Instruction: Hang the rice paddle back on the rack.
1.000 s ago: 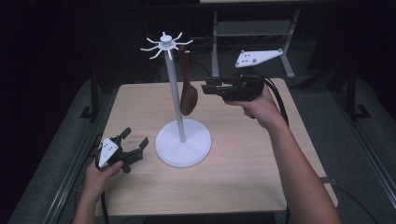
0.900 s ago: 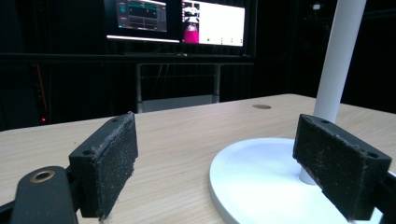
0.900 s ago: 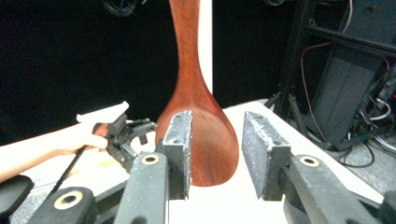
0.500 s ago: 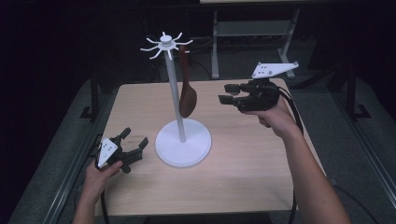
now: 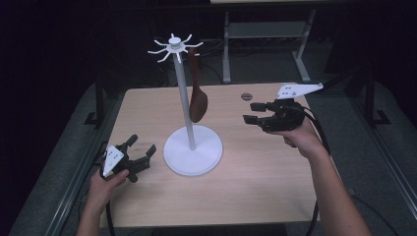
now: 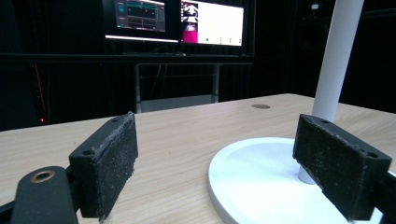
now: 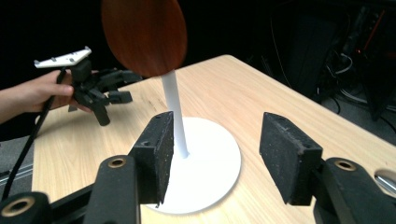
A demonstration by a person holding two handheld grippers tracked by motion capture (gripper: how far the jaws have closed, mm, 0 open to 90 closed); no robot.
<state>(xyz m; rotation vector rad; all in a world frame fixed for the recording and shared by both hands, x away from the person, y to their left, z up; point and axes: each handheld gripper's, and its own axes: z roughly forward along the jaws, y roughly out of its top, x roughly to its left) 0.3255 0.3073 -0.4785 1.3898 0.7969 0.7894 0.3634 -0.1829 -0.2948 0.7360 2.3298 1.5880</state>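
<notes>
Dark brown wooden spoon (image 5: pixel 198 101) already hangs on white hooked stand (image 5: pixel 192 156), mid-surface. Right gripper (image 5: pixel 252 112) empty, fingers just opened apart. Left gripper (image 5: pixel 142 146) fingers apart, idle near front-left corner.

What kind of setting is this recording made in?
Probably a lab or recording studio, not a home: a bare wooden table in a dark room, lit monitors behind it, and metal frames with loose cables beyond.

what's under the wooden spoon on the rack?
The spoon hangs from a hook of the rack, beside the pole. Under its bowl is the rack's white base, then bare table. The hook's hold on the handle is too small to tell.
</notes>
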